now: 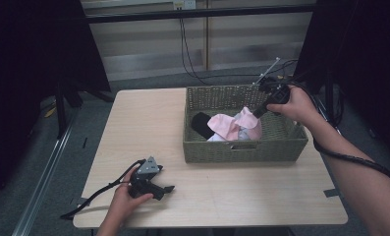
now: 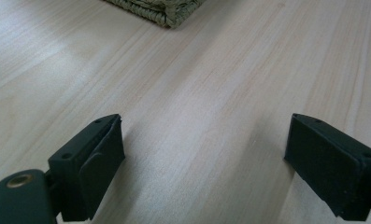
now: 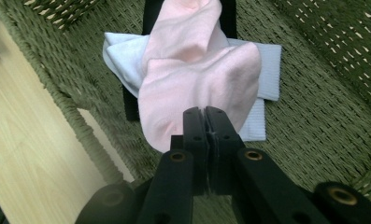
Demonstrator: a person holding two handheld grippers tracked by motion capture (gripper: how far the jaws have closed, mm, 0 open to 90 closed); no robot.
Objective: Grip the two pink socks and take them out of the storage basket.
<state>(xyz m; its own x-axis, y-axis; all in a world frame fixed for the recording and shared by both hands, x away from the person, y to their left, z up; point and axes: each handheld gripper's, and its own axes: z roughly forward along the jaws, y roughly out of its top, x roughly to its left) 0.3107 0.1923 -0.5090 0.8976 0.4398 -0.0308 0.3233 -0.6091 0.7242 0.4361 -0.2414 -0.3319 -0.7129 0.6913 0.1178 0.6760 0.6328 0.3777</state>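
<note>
A: From the high view, where's the cloth?
B: The pink cloth (image 1: 225,125) lies in the basket (image 1: 241,150), draped over a white cloth (image 1: 221,136) and a black item (image 1: 201,124). The right tongs (image 1: 257,112) reach in from the far right corner, tips at the pink cloth's edge. The left tongs (image 1: 167,189) rest on the table (image 1: 148,128), well apart from the basket.

A: And the left gripper view?
B: Jaws wide open, nothing between them, bare pale wood below, a basket corner (image 2: 162,11) ahead.

A: The right gripper view?
B: The right tongs (image 3: 205,112) are closed, pinching the pink cloth (image 3: 192,79) at one edge, I think; the fold hides the contact. It looks light, soft and limp, so it'll sag and trail when raised. An edge or corner is the fair place to grip.

A: The room?
B: Dim, with dark curtains at both sides, cables behind, grey floor.
</note>
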